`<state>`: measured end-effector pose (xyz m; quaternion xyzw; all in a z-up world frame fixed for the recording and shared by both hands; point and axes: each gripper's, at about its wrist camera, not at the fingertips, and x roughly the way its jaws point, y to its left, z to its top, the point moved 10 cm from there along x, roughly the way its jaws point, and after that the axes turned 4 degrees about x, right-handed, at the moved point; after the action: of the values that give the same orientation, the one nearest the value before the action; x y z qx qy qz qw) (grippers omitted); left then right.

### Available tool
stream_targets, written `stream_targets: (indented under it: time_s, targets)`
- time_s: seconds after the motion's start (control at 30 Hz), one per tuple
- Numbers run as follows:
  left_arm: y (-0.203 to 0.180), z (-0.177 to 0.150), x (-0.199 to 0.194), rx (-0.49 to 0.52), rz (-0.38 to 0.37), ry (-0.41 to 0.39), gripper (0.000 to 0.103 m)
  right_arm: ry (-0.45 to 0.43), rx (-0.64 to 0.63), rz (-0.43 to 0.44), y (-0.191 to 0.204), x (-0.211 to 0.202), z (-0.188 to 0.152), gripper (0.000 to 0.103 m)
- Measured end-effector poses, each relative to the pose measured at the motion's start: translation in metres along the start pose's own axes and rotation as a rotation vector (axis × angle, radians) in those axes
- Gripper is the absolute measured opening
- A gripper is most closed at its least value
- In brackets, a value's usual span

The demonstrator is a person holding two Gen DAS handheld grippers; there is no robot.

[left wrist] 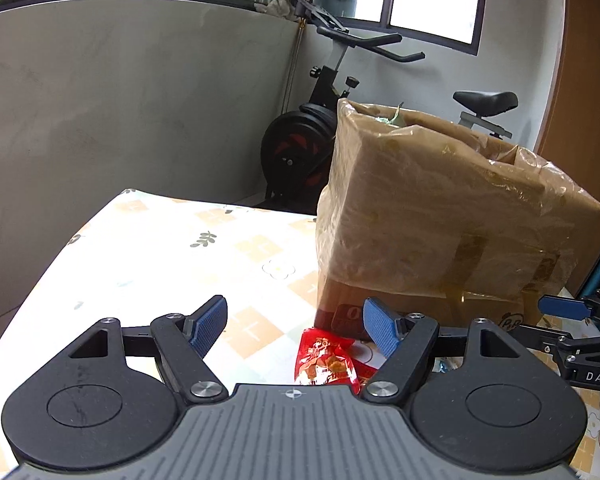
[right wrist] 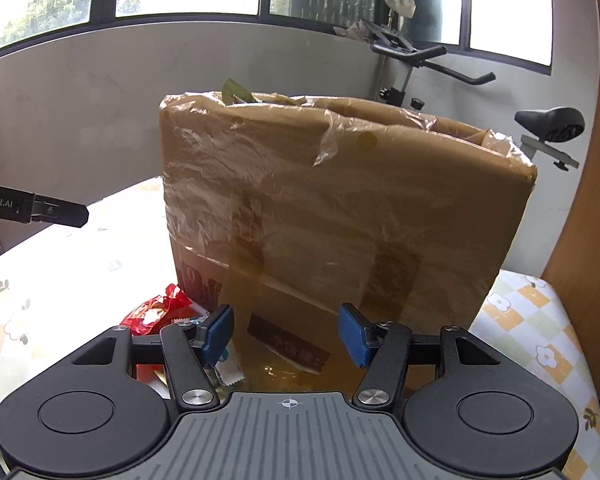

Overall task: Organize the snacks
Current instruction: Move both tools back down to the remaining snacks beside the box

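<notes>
On table, L side first: L gripper hangs low over the patterned cloth, jaws spread wide, nothing btwn the blue pads. Red snack packet lies flat on the cloth, below and btwn the two fingers, nearer the R finger, just in front of the box base. Contact w/ pads: none seen.

Centre: cardboard box, tall, wrapped in crinkled plastic film, open at top; something green pokes out of the top, can't ID. Box stands just behind the packet.

R side: R gripper faces the box front at close range, jaws also apart, empty. More small wrappers sit by its L finger, partly hidden; red packet off to its L near box corner.

Step (judged): pre-grasp on red packet, L gripper; pick-up not yet done. Nothing in hand either side.

Next move needs: drop L gripper lower, centre packet btwn pads (shift slightly R), close on it. Packet is thin and slick, so a flat pinch may slip. Likely dest = box top, a high lift over the rim.
</notes>
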<state>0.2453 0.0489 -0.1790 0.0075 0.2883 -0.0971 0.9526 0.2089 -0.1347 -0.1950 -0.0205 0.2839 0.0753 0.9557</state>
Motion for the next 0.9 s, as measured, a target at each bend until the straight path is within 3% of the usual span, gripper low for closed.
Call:
stream_targets:
  time_s: [0.6,0.9]
  targets:
    - [-0.003,-0.042,0.026,-0.018,-0.016,0.073,0.076,0.106,0.070,0.029,0.011,0.039,-0.040,0.054]
    - [-0.004,-0.061,0.029,-0.008,-0.025,0.100,0.076,0.114,-0.026,0.125,0.043,0.039,-0.049,0.053]
